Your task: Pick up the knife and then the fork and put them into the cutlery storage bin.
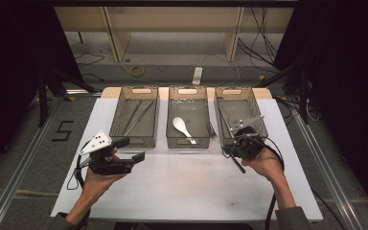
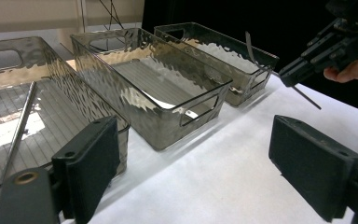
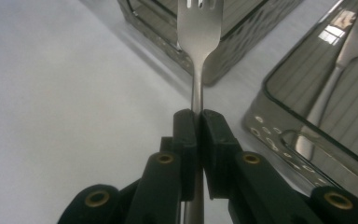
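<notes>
- Between the middle bin and right bin, above the white desk, the right gripper has its jaws clamped on a shiny silver fork, tines forward.
- The left gripper has its jaws wide, empty.
- A "5" marks the floor.

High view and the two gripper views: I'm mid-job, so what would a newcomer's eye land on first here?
First, the fork, clamped by its handle in the right tongs, near the right bin. Next, the row of three smoky clear bins at the far side of the white table, with a white spoon in the middle bin and thin metal sticks in the left bin. The left tongs gape open, empty.
</notes>
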Demonstrator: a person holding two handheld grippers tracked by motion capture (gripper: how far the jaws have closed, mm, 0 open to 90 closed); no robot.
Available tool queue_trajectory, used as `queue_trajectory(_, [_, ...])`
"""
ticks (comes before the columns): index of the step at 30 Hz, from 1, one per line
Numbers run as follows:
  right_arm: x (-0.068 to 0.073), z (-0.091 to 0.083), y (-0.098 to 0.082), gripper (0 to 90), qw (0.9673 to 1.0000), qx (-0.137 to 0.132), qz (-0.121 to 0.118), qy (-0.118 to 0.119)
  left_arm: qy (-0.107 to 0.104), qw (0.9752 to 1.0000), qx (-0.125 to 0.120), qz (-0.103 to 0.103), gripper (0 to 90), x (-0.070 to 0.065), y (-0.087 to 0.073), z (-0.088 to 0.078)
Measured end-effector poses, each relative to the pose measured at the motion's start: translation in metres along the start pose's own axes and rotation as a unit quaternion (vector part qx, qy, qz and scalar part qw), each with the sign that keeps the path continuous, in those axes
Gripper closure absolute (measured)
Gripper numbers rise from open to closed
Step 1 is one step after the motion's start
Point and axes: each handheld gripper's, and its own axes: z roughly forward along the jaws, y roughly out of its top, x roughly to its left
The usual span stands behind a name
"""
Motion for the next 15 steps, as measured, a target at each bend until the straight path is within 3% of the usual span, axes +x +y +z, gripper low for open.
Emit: queue_trajectory(15, [-0.022, -0.014, 0.005, 85.3, 0.9987, -0.038, 0.034, -0.011, 0.000, 1.0000, 0.000, -0.003, 15.7, 0.001, 0.000, 0.000])
